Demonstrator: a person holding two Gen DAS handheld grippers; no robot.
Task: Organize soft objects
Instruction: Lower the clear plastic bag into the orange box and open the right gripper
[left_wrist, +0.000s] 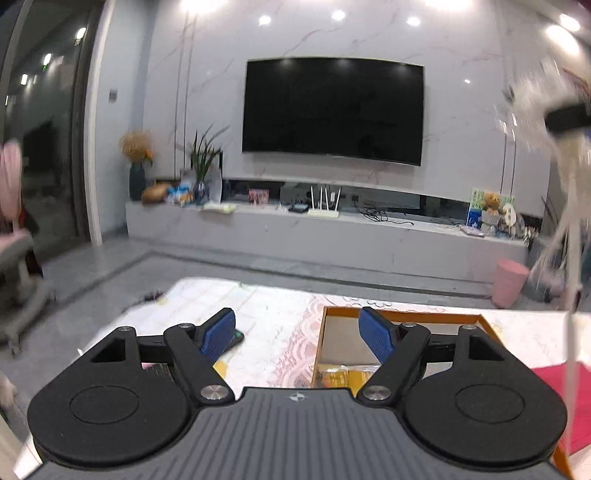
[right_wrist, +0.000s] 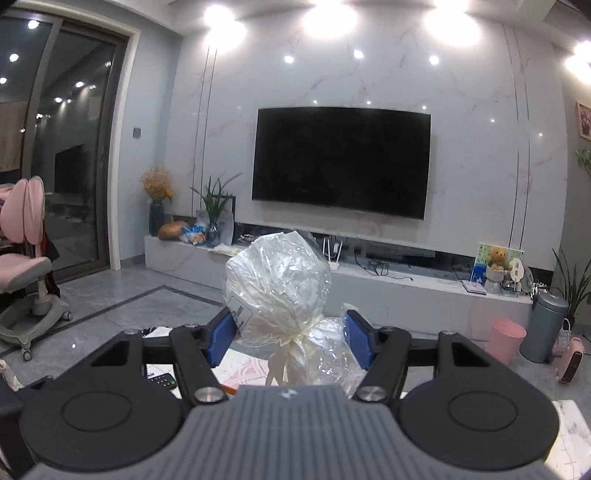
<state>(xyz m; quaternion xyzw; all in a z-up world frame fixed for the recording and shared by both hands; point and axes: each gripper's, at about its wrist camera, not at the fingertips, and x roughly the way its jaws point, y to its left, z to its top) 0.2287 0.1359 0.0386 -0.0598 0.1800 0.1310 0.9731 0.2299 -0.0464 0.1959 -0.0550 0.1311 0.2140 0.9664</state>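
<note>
Two grippers were over the table (left_wrist: 280, 332). The left gripper (left_wrist: 297, 334) stood wide open with nothing between its blue pads, above the edge of an orange-rimmed box (left_wrist: 402, 314). The right gripper (right_wrist: 291, 341) was about half closed on the crinkled plastic bundle (right_wrist: 279, 280), raised in the air, near its ribbon tie (right_wrist: 295, 341). Slippery film could slide out of the pads, or the bundle could tilt and miss the box.
</note>
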